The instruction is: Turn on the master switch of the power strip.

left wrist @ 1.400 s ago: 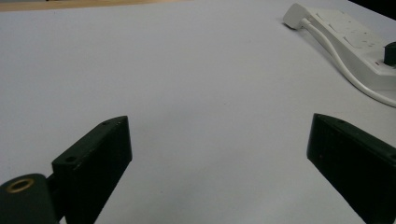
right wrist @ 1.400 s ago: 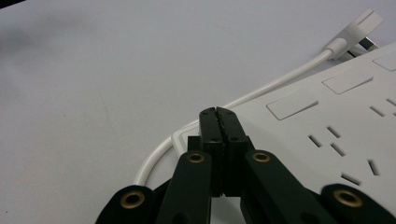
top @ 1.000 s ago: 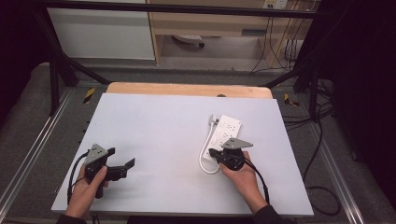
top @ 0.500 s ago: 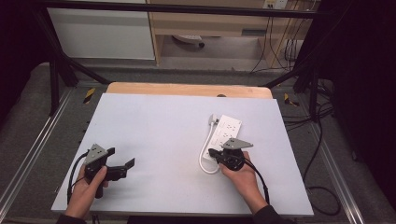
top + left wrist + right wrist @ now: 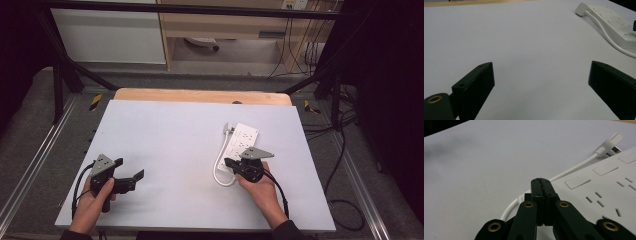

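Desk point(image 5: 165, 135), pale grey sheet over wood. White plastic power strip point(image 5: 241, 145) with looped white cord point(image 5: 218, 165) right of centre. Right tool point(image 5: 231, 163), jaws together, empty, poised at strip's near end, likely approaching. Left tool point(image 5: 134, 179), lower left, jaws apart, idle.

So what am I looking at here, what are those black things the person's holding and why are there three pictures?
A person at a table holds a hand-held two-jaw gripper in each hand. The high view looks down from above; the other two pictures come from cameras riding on each gripper. The left gripper has its jaws wide apart over bare table and holds nothing. The right gripper has its jaws closed together, nothing visibly between them, over the near end of a white power strip. The strip's white cable loops beside it, ending in a plug.
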Demonstrator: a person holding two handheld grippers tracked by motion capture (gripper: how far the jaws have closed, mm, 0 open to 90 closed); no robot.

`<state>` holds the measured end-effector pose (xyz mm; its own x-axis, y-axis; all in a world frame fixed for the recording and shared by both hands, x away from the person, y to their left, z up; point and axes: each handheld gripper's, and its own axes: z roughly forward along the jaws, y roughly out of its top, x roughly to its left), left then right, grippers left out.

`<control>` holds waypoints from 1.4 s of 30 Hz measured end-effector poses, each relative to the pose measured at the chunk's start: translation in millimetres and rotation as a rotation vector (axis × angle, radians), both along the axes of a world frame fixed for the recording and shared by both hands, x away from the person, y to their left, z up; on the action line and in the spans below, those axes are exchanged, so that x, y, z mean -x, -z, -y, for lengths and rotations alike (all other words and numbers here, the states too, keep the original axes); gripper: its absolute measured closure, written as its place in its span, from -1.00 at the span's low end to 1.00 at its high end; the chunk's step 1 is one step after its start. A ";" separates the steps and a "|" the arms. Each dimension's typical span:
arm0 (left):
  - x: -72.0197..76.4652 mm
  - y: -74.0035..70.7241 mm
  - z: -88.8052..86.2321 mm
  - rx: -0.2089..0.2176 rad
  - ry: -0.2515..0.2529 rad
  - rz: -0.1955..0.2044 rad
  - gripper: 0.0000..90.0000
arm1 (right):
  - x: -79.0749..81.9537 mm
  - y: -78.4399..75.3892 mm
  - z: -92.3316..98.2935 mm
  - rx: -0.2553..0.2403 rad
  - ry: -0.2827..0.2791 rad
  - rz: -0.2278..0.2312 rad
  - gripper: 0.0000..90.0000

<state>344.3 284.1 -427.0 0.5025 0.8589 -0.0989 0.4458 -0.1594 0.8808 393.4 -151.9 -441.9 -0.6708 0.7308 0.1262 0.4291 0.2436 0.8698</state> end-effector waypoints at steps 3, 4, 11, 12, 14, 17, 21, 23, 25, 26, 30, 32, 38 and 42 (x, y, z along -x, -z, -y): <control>0.2 -0.1 -0.2 0.002 -0.001 0.000 -0.86 | 0.4 -3.2 3.5 -0.017 0.014 0.007 0.91; 0.3 -0.2 -0.3 0.002 -0.001 0.000 -0.86 | 0.6 -4.5 5.0 -0.022 0.018 0.010 0.86; 0.9 -0.7 -1.0 0.004 -0.001 0.004 -0.86 | 2.6 -12.4 16.2 -0.049 0.062 0.020 0.31; 0.9 -0.8 -1.1 0.004 -0.001 0.004 -0.86 | 2.7 -13.0 17.8 -0.053 0.070 0.018 0.21; 1.1 -0.9 -1.2 0.007 -0.001 0.005 -0.86 | 3.1 -15.6 22.3 -0.055 0.099 0.012 -0.02; 1.4 -1.2 -1.7 0.008 -0.003 0.006 -0.86 | 3.6 -18.6 29.3 -0.058 0.124 0.006 -0.25; 2.0 -1.6 -2.4 0.010 -0.005 0.009 -0.86 | 6.5 -23.0 41.1 -0.053 0.159 0.014 -0.50; 2.2 -1.7 -2.7 0.010 -0.006 0.010 -0.86 | 7.5 -24.7 48.4 -0.058 0.175 0.010 -0.58; 2.4 -1.8 -3.0 0.011 -0.006 0.010 -0.86 | 8.6 -25.8 55.9 -0.067 0.191 0.010 -0.66; 2.4 -1.8 -3.1 0.013 -0.006 0.010 -0.86 | 9.3 -26.2 59.5 -0.068 0.197 0.015 -0.68; 2.7 -1.8 -3.3 0.012 -0.006 0.011 -0.86 | 11.7 -27.3 72.4 -0.071 0.222 0.029 -0.81; 2.6 -1.8 -3.5 0.012 -0.007 0.011 -0.86 | 12.8 -27.1 78.2 -0.065 0.232 0.042 -0.84; 2.9 -1.9 -4.0 0.010 -0.007 0.012 -0.86 | 17.6 -24.9 94.1 -0.044 0.262 0.058 -0.89; 3.2 -2.1 -4.7 0.008 -0.010 0.012 -0.86 | 21.1 -20.6 104.7 -0.026 0.284 0.050 -0.90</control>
<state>341.1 288.8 -424.9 0.4953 0.8630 -0.1001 0.4368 -0.1478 0.8873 372.3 -256.7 -421.4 -0.4459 0.8871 0.1189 0.4333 0.0976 0.8960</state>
